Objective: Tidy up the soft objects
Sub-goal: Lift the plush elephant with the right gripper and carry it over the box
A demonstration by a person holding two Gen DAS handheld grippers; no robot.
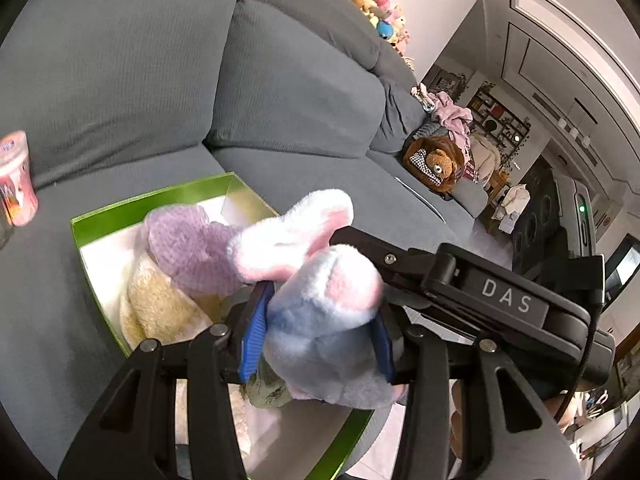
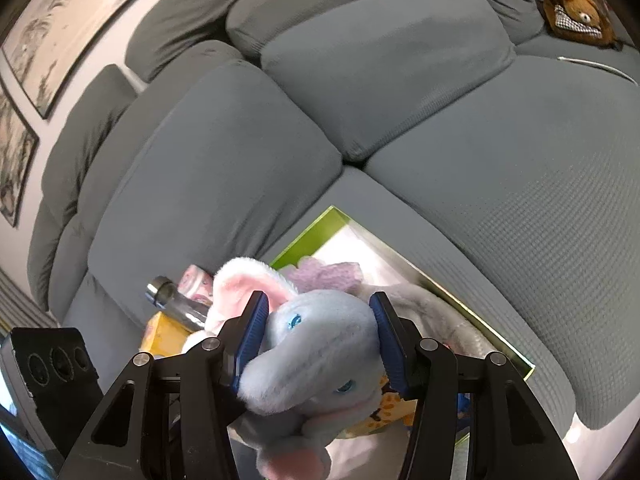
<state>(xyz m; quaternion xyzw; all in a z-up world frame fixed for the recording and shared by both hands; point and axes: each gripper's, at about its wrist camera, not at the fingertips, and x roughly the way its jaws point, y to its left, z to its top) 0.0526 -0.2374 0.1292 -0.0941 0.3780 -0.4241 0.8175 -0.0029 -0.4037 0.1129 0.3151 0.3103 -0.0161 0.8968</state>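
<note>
A pale blue plush elephant [image 1: 332,280] with pink-lined ears hangs over an open green box [image 1: 160,196] that sits on the grey sofa. My left gripper [image 1: 320,320] is shut on its body, blue pads pressed into both sides. In the right wrist view my right gripper [image 2: 320,308] is shut on the elephant's head [image 2: 320,344], whose blue eyes face the camera. Inside the box [image 2: 312,232] lie a purple plush [image 1: 188,244] and a cream plush [image 1: 156,304]. The right gripper's black housing [image 1: 504,300] crosses the left wrist view beside the toy.
A pink container [image 1: 16,180] stands on the seat left of the box. A metal bottle [image 2: 176,304] and a yellow item [image 2: 164,332] lie by the box's left side. A brown teddy bear [image 1: 438,162] sits far along the sofa. Small plush toys [image 1: 380,8] line the sofa back.
</note>
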